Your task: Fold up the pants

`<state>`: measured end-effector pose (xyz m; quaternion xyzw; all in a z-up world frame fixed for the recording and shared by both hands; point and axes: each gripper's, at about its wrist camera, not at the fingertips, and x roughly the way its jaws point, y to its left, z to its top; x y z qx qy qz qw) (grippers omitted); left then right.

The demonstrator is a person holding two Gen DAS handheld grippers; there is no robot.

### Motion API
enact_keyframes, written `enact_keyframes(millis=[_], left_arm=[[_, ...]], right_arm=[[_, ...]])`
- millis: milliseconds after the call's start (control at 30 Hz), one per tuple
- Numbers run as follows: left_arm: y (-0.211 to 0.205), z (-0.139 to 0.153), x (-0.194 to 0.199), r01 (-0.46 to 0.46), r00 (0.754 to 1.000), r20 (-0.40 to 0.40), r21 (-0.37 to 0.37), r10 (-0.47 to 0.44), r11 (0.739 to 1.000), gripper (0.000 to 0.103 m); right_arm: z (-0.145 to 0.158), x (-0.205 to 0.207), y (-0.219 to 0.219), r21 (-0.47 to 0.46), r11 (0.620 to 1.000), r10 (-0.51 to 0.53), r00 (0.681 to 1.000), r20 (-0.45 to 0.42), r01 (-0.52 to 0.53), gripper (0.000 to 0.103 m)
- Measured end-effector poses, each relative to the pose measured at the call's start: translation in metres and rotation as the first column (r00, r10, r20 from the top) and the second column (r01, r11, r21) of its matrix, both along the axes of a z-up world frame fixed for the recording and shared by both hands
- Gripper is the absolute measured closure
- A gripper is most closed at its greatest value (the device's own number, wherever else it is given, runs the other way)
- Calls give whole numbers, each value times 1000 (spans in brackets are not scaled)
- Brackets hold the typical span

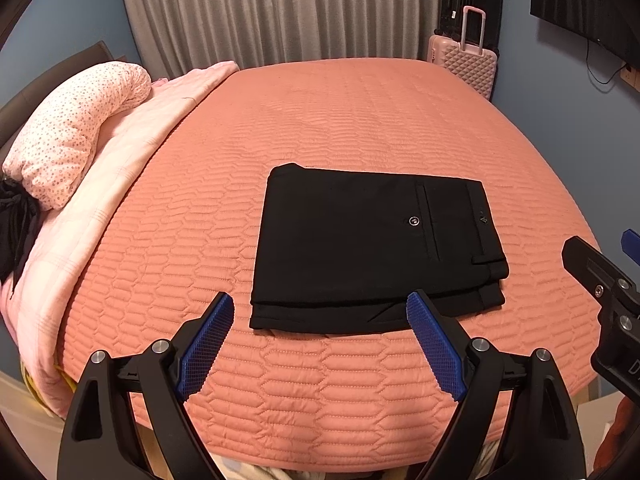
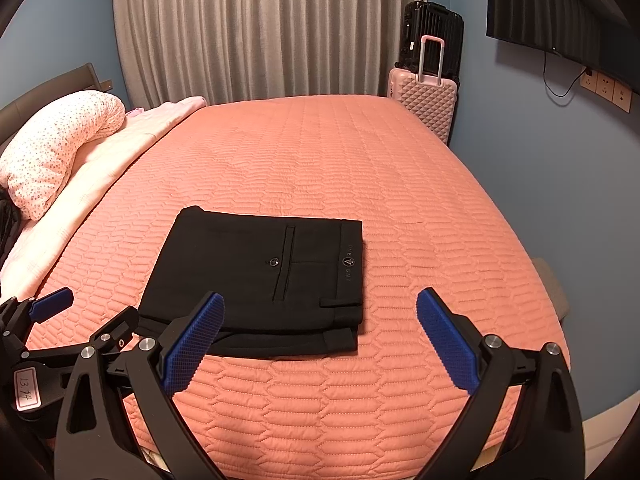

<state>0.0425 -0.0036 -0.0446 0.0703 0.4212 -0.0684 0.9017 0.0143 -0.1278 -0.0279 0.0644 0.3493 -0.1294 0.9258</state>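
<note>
Left gripper (image 1: 320, 308) of black plastic with blue ribbed pads: jaws spread wide, nothing between them, poised above the near edge of the bed. Right gripper (image 2: 320, 308), same build: likewise spread and empty. The black fabric pants (image 1: 372, 248), folded into a flat rectangle, lie on the salmon quilted bedspread (image 1: 360, 120), just beyond both grippers, buttoned pocket up.

"13.74" — sticker (image 2: 27, 391) on left tongs (image 2: 86, 312)

Folded pants (image 1: 372, 248) lie on the bed (image 1: 360, 120); pillow (image 1: 72, 136) left, suitcases (image 1: 468, 60) behind
</note>
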Motion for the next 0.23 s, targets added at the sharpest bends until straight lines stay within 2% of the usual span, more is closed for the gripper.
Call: enact_keyframes(millis=[233], left_arm=[[2, -7, 4, -10, 999, -43, 0, 10, 1000, 17]], right_arm=[[-6, -2, -5, 2, 1000, -9, 1000, -7, 9, 8]])
